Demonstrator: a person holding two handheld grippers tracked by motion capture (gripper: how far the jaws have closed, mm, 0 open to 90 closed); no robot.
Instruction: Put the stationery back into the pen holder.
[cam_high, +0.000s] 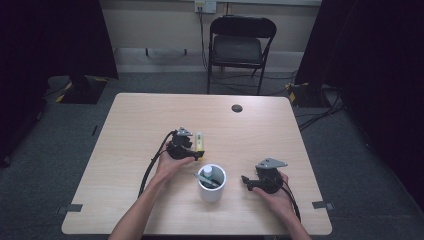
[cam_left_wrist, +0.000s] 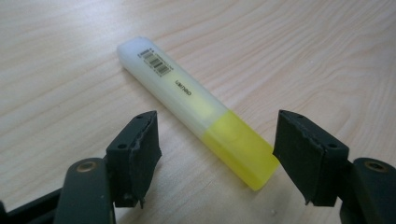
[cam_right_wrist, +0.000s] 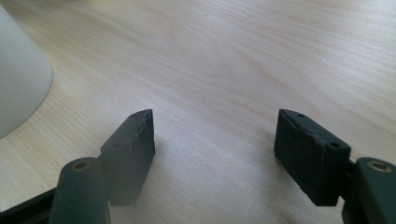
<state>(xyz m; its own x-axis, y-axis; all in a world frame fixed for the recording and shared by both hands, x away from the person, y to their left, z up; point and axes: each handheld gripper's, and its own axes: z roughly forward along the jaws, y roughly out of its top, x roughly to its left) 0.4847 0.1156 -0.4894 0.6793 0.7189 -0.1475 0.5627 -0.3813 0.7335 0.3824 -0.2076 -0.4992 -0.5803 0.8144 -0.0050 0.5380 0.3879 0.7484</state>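
Note:
A highlighter (cam_high: 199, 142) with a pale body and a yellow cap lies flat on the wooden table (cam_high: 140, 120). My left gripper (cam_high: 195, 153) stands open around its cap end. In the left gripper view the yellow cap of the highlighter (cam_left_wrist: 196, 109) lies between the two black pads (cam_left_wrist: 140, 149), with a clear gap on the left side and the right pad close beside it. My right gripper (cam_high: 246, 182) rests near the table's front right, open, with only bare wood between the jaws of the right gripper (cam_right_wrist: 215, 140).
A white cup (cam_high: 211, 192) holding a few pens (cam_high: 206, 176) stands between the two hands; the cup's wall (cam_right_wrist: 18, 79) shows at the left of the right gripper view. A dark grommet (cam_high: 237, 108) sits at the table's far side. A folding chair (cam_high: 240, 45) stands behind.

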